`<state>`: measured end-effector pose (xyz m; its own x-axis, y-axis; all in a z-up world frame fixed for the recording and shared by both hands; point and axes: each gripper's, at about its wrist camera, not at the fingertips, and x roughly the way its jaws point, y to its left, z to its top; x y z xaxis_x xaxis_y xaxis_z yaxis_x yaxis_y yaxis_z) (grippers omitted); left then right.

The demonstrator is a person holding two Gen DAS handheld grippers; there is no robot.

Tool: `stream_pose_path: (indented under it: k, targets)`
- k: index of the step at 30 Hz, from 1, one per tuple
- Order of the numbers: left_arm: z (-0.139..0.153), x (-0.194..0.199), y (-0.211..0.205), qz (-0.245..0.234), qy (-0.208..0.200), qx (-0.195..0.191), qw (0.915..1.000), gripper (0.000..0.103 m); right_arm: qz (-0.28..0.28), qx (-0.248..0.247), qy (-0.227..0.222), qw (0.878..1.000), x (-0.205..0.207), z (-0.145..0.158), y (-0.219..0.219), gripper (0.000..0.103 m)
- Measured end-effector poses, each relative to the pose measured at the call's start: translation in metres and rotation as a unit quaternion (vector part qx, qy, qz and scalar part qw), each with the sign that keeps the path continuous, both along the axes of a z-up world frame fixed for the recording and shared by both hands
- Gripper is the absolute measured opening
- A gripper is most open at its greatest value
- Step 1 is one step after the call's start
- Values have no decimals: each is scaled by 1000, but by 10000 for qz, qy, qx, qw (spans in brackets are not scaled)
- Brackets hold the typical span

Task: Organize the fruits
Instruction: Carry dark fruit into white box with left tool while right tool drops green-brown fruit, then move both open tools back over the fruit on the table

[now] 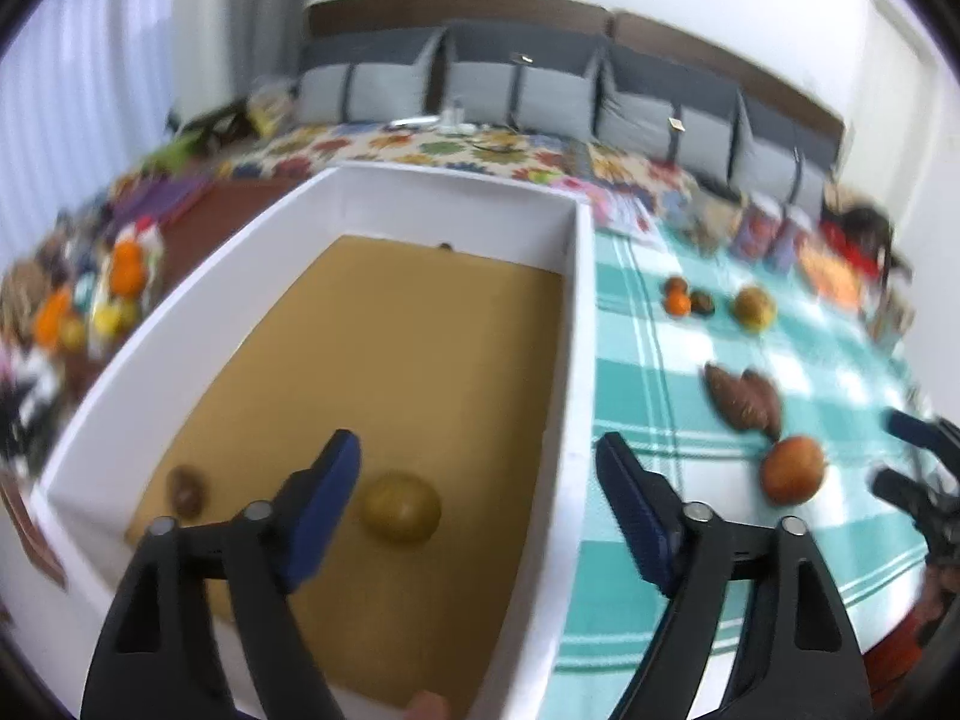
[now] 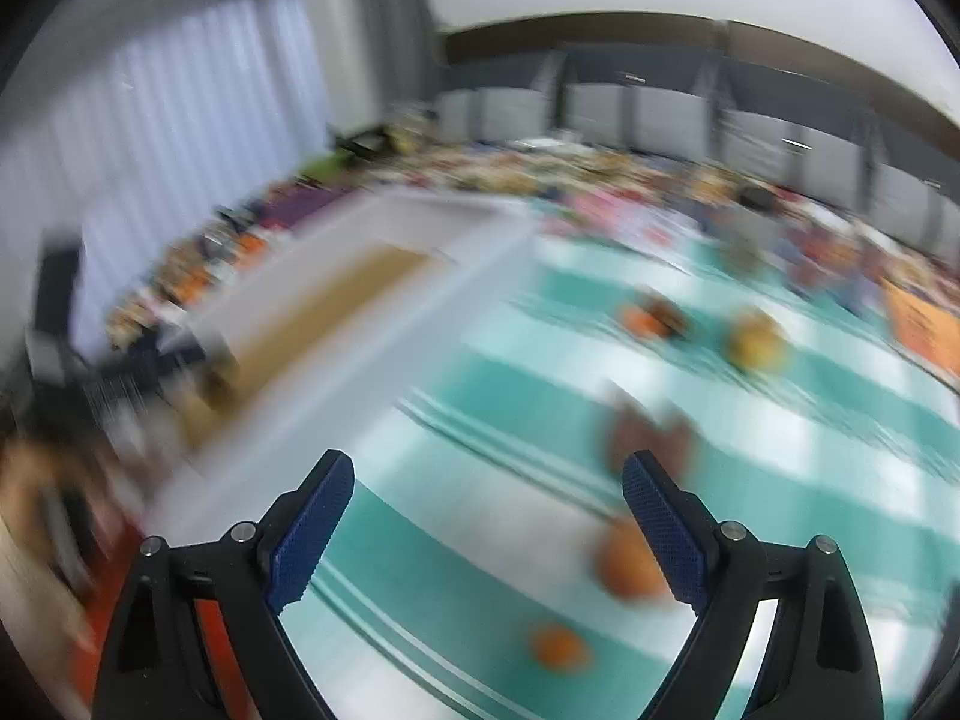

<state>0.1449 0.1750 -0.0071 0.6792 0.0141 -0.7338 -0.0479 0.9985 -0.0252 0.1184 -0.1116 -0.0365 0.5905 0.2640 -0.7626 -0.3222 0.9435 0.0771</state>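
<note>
Fruits are the job, and the left gripper (image 1: pixel 480 462) hangs over the white box (image 1: pixel 573 324), jaws wide apart and empty. Just below it in the lower middle of the frame, a yellow-green fruit (image 1: pixel 401 507) lies on the brown floor, a small brown fruit (image 1: pixel 188 489) further left. Over at the right gripper (image 2: pixel 487 480), jaws spread too, nothing held; the view is badly smeared. An orange-red fruit (image 2: pixel 627 564) sits by its right finger on the teal checked cloth (image 2: pixel 492 576). That looks like the next pick: centre, descend, close.

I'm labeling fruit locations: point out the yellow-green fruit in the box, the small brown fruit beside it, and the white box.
yellow-green fruit (image 1: pixel 401 507), left wrist view, its centre.
small brown fruit (image 1: pixel 188 490), left wrist view, its centre.
white box (image 1: pixel 579 324), left wrist view, right wall.
</note>
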Motion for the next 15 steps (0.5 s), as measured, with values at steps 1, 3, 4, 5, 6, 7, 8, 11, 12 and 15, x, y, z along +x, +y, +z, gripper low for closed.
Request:
stream_pose_path:
  k: [1, 3, 4, 5, 6, 7, 8, 11, 12, 15]
  targets:
    - [-7, 7, -7, -49, 125, 127, 9998, 84, -121, -180, 5, 9998, -9, -12, -17, 91]
    - [-25, 20, -20, -95, 491, 104, 9987, 84, -554, -562, 145, 9968, -34, -41, -63, 91]
    - [-31, 21, -26, -86, 591, 135, 9981, 84, -708, -591, 155, 9956, -42, -47, -80, 91]
    - [-32, 20, -32, -90, 593, 230, 9979, 84, -922, -601, 116, 9939, -54, -54, -98, 91]
    - [-31, 17, -42, -115, 534, 395, 9977, 84, -1141, -592, 50, 9917, -65, -59, -113, 91]
    - [-30, 16, -47, -137, 501, 418, 9978, 84, -1269, -577, 37, 9902, -71, -62, -121, 91]
    - [-28, 15, -52, -134, 496, 350, 9981, 84, -1412, -534, 120, 9885, -74, -65, -131, 91]
    - [-25, 17, -61, -19, 462, 181, 9988, 84, -1556, -397, 160, 9869, -61, -63, -139, 91]
    - [-25, 17, -63, 31, 466, 203, 9987, 84, -1583, -395, 79, 9866, -57, -60, -138, 91]
    - [-32, 11, -63, 110, 563, 356, 9977, 84, -1644, -406, 102, 9855, -57, -66, -141, 91]
